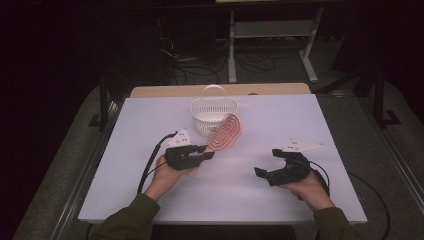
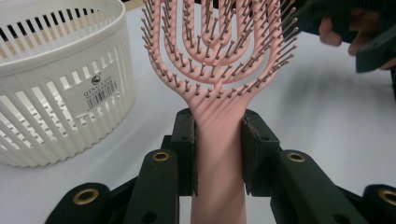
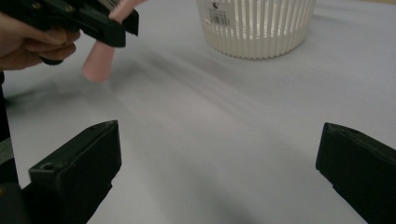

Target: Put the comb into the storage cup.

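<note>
Fingers of the left gripper clamp the pink hairbrush by its stiff, light handle, near the basket; the right gripper gapes empty.

Pink hairbrush, white slatted basket, pale lilac table.

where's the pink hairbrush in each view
High view: the pink hairbrush lies mid-table, head against the white basket, handle in the left claw.
Left gripper view: centre, handle clamped between the jaws, bristled head at the top.
Right gripper view: upper left, handle end poking below the left claw.
Shared landmark: the white basket.
</note>
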`<state>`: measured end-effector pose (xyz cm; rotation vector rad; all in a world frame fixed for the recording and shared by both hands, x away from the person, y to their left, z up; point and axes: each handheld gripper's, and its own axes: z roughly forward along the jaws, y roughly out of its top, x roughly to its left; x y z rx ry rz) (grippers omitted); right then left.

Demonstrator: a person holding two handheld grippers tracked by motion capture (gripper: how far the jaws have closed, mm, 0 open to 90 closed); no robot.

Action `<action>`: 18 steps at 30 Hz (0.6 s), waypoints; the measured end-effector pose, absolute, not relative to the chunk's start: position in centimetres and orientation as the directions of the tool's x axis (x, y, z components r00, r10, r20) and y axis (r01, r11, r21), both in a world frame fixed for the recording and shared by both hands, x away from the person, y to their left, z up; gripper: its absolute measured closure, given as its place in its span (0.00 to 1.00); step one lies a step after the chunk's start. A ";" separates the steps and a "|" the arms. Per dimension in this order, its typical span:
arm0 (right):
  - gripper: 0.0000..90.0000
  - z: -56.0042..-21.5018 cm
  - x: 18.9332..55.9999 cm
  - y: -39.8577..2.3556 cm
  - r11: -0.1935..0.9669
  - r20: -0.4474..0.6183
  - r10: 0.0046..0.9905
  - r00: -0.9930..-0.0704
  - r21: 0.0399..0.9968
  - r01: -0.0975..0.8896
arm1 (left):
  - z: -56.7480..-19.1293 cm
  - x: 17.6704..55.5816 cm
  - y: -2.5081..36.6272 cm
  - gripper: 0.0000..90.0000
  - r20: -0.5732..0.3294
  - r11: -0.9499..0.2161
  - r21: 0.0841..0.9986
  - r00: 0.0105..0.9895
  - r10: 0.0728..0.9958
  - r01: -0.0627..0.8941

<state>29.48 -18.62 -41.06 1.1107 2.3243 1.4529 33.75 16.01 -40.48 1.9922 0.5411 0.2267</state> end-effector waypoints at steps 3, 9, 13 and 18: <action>0.00 -40.6 29.7 -18.4 0.232 0.225 0.672 -0.706 0.841 0.488 | -40.5 33.6 15.9 0.78 -0.069 -0.389 0.880 0.883 0.465 0.273; 0.00 -39.9 30.1 -18.3 0.212 0.239 0.663 -0.709 0.849 0.484 | -40.8 33.5 15.8 0.78 -0.061 -0.394 0.879 0.882 0.467 0.269; 0.00 -39.3 30.5 -18.1 0.199 0.250 0.653 -0.715 0.854 0.481 | -40.8 33.4 15.8 0.78 -0.057 -0.395 0.879 0.882 0.468 0.266; 0.00 -38.8 31.0 -17.7 0.200 0.250 0.644 -0.723 0.857 0.475 | -40.8 33.4 15.9 0.78 -0.053 -0.395 0.880 0.881 0.471 0.264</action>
